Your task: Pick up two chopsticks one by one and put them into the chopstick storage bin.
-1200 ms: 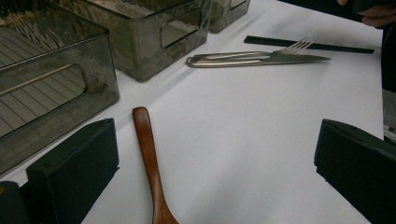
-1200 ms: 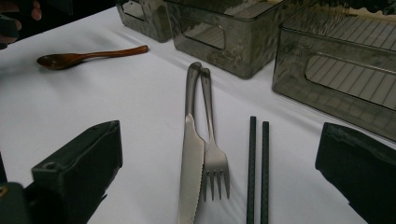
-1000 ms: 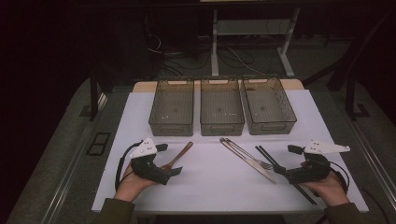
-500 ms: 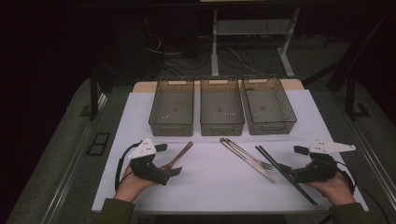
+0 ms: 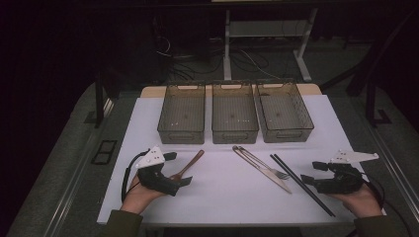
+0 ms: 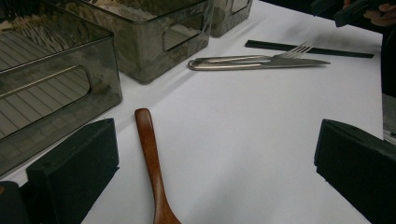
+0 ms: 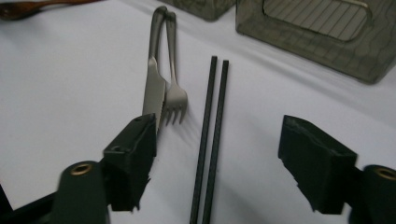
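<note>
Now, low in the right gripper view, the right hand-held gripper (image 7: 217, 161) is narrowing its still-spread jaws around the black chopsticks (image 7: 211, 135), pads not yet touching, so a pinch on them is probably coming. At the lower left of the high view, the left hand-held gripper (image 5: 174, 170) is idling wide open beside the wooden spoon (image 5: 187, 166). Farther up, three bins (image 5: 234, 118) are waiting, apparently for sorting.

Three smoky translucent bins (image 5: 235, 118) are sitting side by side at the far edge of the white sheet (image 5: 217, 192) covering the table. A steel knife (image 5: 257, 165) and fork (image 5: 269, 168) are lying together near the middle, just in front of the bins.
</note>
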Action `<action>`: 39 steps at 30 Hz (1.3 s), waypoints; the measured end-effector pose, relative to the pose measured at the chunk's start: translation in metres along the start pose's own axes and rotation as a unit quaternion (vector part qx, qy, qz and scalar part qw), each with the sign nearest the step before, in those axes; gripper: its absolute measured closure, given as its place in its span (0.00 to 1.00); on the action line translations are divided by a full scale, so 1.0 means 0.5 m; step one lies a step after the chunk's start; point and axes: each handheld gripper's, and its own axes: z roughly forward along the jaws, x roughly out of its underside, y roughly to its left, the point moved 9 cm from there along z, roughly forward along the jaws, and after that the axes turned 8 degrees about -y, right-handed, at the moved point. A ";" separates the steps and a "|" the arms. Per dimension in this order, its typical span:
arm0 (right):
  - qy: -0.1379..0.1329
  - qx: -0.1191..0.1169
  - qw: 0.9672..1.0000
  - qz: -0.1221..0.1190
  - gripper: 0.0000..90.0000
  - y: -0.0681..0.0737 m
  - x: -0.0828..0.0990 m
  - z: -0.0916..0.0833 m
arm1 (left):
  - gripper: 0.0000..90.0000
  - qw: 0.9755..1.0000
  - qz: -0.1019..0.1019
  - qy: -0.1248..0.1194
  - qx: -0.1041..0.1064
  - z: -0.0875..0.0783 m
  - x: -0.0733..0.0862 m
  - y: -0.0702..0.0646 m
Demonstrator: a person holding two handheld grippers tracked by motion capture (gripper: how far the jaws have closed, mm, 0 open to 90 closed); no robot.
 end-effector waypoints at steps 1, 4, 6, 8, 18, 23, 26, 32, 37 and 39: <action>0.003 0.001 1.000 -0.001 0.36 -0.002 0.002 0.001 | 0.00 1.000 0.000 0.000 0.000 0.000 0.000 0.000; 0.022 -0.002 1.000 0.002 0.44 -0.004 0.014 0.003 | 0.00 1.000 -0.001 -0.001 -0.001 0.000 0.000 0.001; 0.027 -0.001 1.000 0.000 0.46 -0.005 0.018 0.005 | 0.00 1.000 -0.002 0.000 -0.002 0.000 0.001 0.001; 0.038 0.002 0.999 0.002 0.48 -0.007 0.024 0.007 | 0.00 1.000 -0.002 0.001 -0.001 0.000 0.001 0.001; 0.067 0.010 0.998 0.001 0.72 -0.007 0.033 0.015 | 0.00 1.000 -0.002 0.001 0.000 0.001 0.004 -0.001; 0.092 0.009 0.996 0.005 0.79 -0.003 0.042 0.022 | 0.00 1.000 -0.002 0.001 0.000 0.002 0.005 -0.001; 0.103 0.012 0.995 0.002 0.84 -0.002 0.046 0.025 | 0.00 1.000 -0.003 0.001 0.000 0.002 0.005 -0.001; 0.124 0.011 0.992 0.001 0.89 0.003 0.053 0.027 | 0.00 1.000 -0.003 0.000 -0.001 0.001 0.004 0.000; 0.129 0.011 0.992 -0.003 0.91 0.005 0.056 0.029 | 0.00 1.000 -0.002 0.000 -0.002 0.000 0.004 0.000; 0.133 0.010 0.991 -0.007 0.92 0.007 0.058 0.030 | 0.00 1.000 -0.002 0.000 -0.002 0.000 0.004 0.000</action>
